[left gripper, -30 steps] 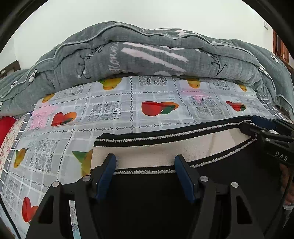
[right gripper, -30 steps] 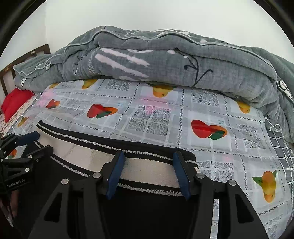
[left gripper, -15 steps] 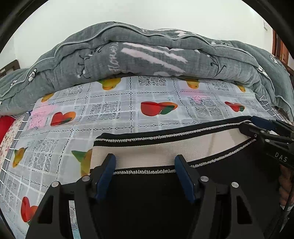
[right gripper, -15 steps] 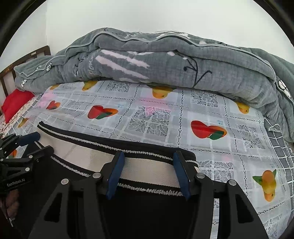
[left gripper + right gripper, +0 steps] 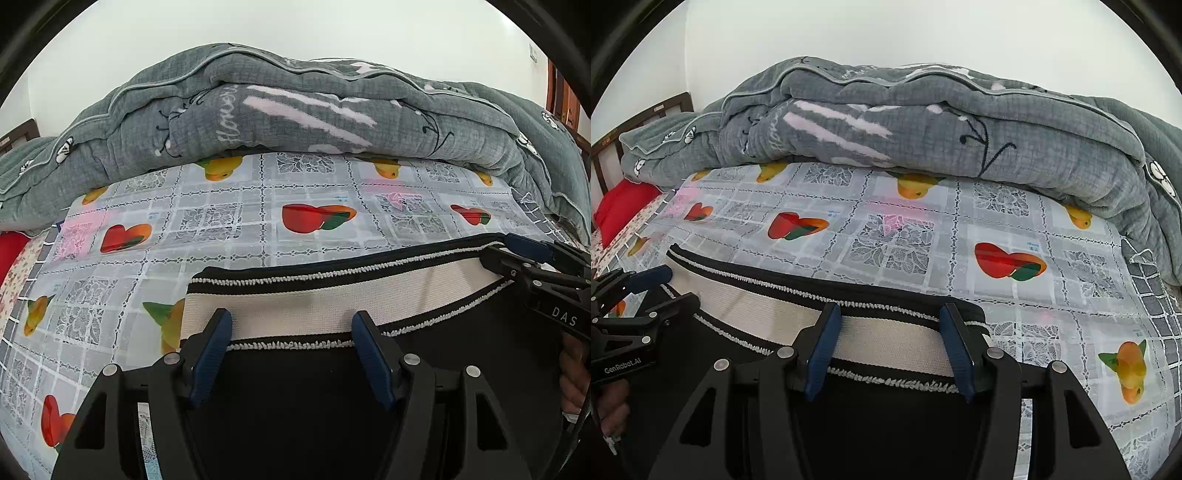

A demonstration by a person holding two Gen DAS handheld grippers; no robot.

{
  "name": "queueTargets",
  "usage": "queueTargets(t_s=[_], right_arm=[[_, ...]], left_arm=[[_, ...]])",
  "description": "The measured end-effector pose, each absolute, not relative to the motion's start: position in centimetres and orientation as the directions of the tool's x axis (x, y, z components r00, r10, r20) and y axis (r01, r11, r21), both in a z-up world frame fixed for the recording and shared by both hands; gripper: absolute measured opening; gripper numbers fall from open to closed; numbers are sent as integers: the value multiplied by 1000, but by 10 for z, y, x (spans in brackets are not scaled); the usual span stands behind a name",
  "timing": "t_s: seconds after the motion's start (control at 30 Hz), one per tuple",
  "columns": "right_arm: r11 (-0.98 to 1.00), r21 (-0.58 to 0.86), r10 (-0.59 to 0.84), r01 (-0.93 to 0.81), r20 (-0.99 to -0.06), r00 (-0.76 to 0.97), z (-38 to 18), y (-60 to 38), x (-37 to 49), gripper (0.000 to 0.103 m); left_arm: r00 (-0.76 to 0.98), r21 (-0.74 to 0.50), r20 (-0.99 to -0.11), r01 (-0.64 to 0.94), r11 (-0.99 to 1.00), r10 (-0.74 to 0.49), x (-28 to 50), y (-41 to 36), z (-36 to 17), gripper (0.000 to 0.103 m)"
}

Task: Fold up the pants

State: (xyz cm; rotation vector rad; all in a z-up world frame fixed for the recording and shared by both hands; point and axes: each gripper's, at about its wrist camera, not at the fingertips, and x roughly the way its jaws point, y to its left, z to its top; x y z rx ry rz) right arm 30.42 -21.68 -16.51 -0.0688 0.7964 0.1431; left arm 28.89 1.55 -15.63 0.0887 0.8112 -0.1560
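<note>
Nothing has shifted since a second ago: both grippers sit where they were and the pants lie just as before. Black pants lie spread on the bed's fruit-printed cover, with their cream waistband, edged in black bands with white stitching, turned toward the far side. Over the waistband's left end, near its corner, the left gripper points downward; its blue-padded fingers stand apart with the cream band showing between them, so the claw is released and grips nothing. At the opposite end, just inside the right corner, the right gripper stands the same way, its pads spread with a stretch of waistband between them, also released; whether the fingertips touch the cloth cannot be told. Each gripper appears at the edge of the other's view, and a bit of the person's hand shows under the left one. Beyond the pants the cover lies bare up to a bunched grey quilt heaped along the far side of the bed against a pale wall. Off to the left there is a red cushion beside a dark wooden headboard. No container is in view.
</note>
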Motion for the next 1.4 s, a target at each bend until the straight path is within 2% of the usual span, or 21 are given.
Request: queueTargets(t_s=[1.03,1.3,1.4], right_arm=[[988,-7,100,-151,-720,687,-165,-216,305,55],[988,-5,101,-155,-738,667,-163,-216,307,55],[983,-58,70,-173,-756,651,-156,-213,297,56]], left_arm=[[697,-3,-708,156,988,-112,284,19,-154,67],[675,50,-734,168,985,-78,283,13,-152,67],[654,90,-755,178,980,-49,264,15,-147,67]])
